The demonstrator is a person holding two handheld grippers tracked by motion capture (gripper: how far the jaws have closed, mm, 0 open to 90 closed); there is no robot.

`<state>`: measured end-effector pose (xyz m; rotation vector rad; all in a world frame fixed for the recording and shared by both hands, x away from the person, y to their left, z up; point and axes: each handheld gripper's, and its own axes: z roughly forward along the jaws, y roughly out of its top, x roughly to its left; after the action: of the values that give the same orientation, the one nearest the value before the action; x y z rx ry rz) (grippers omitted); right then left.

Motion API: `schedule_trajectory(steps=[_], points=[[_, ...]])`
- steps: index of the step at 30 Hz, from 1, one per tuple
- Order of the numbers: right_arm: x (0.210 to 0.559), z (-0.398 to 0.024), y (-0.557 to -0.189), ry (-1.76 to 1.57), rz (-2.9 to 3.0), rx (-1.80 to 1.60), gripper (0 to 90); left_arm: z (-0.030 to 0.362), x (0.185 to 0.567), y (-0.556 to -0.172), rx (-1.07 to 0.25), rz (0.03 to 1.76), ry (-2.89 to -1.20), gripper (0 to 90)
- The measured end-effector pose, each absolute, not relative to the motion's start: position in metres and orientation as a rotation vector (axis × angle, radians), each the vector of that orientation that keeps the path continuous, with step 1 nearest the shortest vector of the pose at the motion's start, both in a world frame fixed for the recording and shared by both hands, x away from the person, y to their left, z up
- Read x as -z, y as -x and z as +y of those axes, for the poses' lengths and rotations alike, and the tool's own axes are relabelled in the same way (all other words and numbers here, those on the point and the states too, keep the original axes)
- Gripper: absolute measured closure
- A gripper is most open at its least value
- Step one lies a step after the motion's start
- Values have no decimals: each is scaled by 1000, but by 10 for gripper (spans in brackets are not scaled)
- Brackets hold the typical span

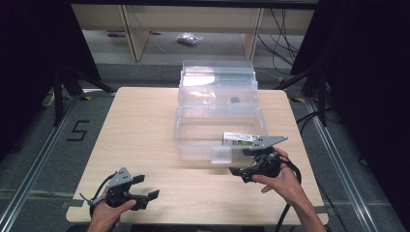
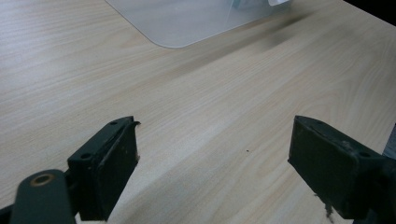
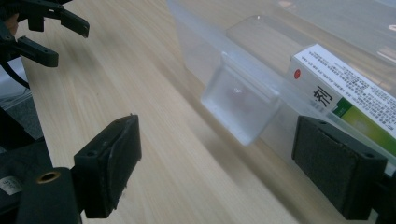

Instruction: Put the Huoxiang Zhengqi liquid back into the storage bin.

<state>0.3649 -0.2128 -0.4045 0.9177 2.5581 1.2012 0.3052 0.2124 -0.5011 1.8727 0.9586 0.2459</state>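
Clear plastic box (image 1: 217,123) sits mid-worktop (image 1: 145,130), lid flipped open toward the far side. Small white-and-green carton (image 1: 238,139) lies inside at the near right corner, just behind the front latch (image 1: 221,155). Right gripper (image 1: 251,163) hovers just beside that corner, fingers spread wide, gripping nothing. Left gripper (image 1: 141,187) at near left, well apart from the box, fingers open and empty.

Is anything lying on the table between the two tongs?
No. In the high view, just bare light wooden tabletop lies between the left tongs and the right tongs.
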Motion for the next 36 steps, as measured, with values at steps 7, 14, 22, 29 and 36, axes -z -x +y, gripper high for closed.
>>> schedule_trajectory(steps=[7, 14, 22, 29, 36], points=[[411, -213, -362, -914, 2552, -1209, 167, 212, 501, -305, -246, 956, -1873, 149], [413, -213, -358, -895, 2560, -1193, 168, 212, 500, -305, -244, 957, -1878, 149], [425, -213, -353, -924, 2588, -1169, 168, 212, 500, -305, -240, 957, -1872, 149], [429, -219, -353, -930, 2581, -1167, 168, 212, 500, -305, -241, 955, -1873, 149], [436, -221, -347, -956, 2576, -1169, 169, 212, 500, -305, -242, 952, -1874, 149]])
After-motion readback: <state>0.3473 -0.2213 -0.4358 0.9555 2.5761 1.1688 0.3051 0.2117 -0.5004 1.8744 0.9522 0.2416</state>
